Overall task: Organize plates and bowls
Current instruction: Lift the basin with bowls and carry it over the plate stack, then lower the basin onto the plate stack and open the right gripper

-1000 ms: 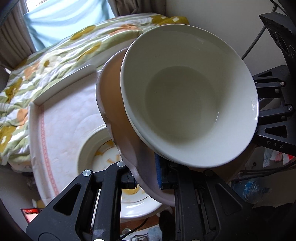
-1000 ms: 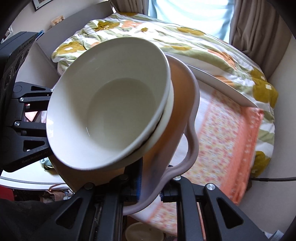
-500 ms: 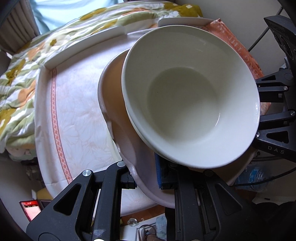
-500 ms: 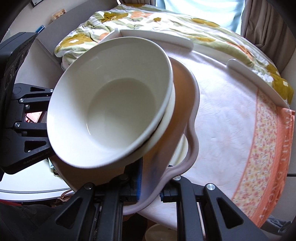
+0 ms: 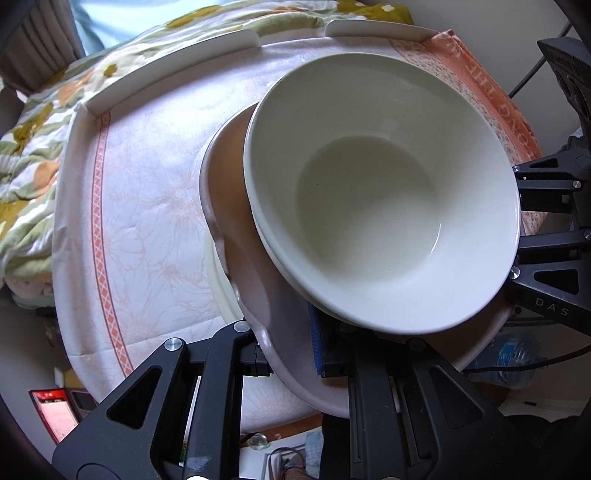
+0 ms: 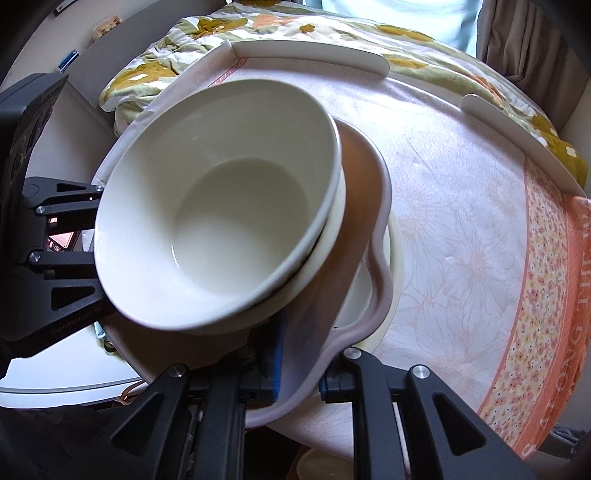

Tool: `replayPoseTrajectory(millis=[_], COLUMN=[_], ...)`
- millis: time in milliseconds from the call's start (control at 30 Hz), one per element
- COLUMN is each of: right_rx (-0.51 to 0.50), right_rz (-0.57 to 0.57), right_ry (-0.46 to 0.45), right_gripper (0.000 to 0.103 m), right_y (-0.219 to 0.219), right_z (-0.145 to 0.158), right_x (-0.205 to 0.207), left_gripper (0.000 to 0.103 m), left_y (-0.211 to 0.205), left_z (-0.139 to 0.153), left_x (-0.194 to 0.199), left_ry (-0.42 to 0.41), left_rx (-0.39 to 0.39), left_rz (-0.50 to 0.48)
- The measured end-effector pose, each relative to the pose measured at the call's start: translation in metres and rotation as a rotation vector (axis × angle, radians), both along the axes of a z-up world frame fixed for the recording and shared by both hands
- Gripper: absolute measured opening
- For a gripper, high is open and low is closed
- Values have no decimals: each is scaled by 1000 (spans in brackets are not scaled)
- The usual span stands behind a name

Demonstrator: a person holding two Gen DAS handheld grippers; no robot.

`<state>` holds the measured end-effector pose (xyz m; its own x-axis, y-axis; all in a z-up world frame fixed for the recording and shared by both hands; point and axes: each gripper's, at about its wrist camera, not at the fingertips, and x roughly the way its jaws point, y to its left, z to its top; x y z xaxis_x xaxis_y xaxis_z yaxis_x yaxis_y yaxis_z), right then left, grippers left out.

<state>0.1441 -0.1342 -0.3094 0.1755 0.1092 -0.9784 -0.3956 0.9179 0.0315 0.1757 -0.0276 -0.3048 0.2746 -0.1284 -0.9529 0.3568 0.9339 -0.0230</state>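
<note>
Left gripper (image 5: pixel 291 350) and right gripper (image 6: pixel 301 373) each pinch an opposite rim of the pink plate (image 5: pixel 240 221), jaws closed down to the thickness of its wavy edge, blue pads pressed against it. I am carrying a stack between them: two nested white bowls (image 5: pixel 380 195) sit on the plate, and the whole load is tilted, held above the table (image 5: pixel 147 192) with its pale floral cloth. Directly under the plate's near edge, a cream plate (image 6: pixel 395 258) peeks out, apparently resting on the cloth; how close the carried plate is to it I cannot tell. By my reading, the gathering is largely done, since the bowls are already nested and seated on a plate. What seems left is to lower this stack, most likely onto the cream plate below, level it and let go with both grippers. No other loose dishes show on the table in either view, though the stack hides much of the near surface. A floral quilt (image 6: pixel 369 33) lies beyond the table's far rim.
</note>
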Motion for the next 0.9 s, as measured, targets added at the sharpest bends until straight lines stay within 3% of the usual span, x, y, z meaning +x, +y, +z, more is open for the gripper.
replayPoseTrajectory(millis=[233,900], right_rx=[-63,22], right_rz=[7,-127], right_ry=[23,59], right_gripper=[14,15], right_y=[9,-8], right_z=[0,22], right_x=[4,-2], left_gripper=[12,15], left_y=[-3,1], left_z=[1,17], left_x=[-1,3], left_ry=[-3,95], left_rx=[33,54], left_rz=[13,4])
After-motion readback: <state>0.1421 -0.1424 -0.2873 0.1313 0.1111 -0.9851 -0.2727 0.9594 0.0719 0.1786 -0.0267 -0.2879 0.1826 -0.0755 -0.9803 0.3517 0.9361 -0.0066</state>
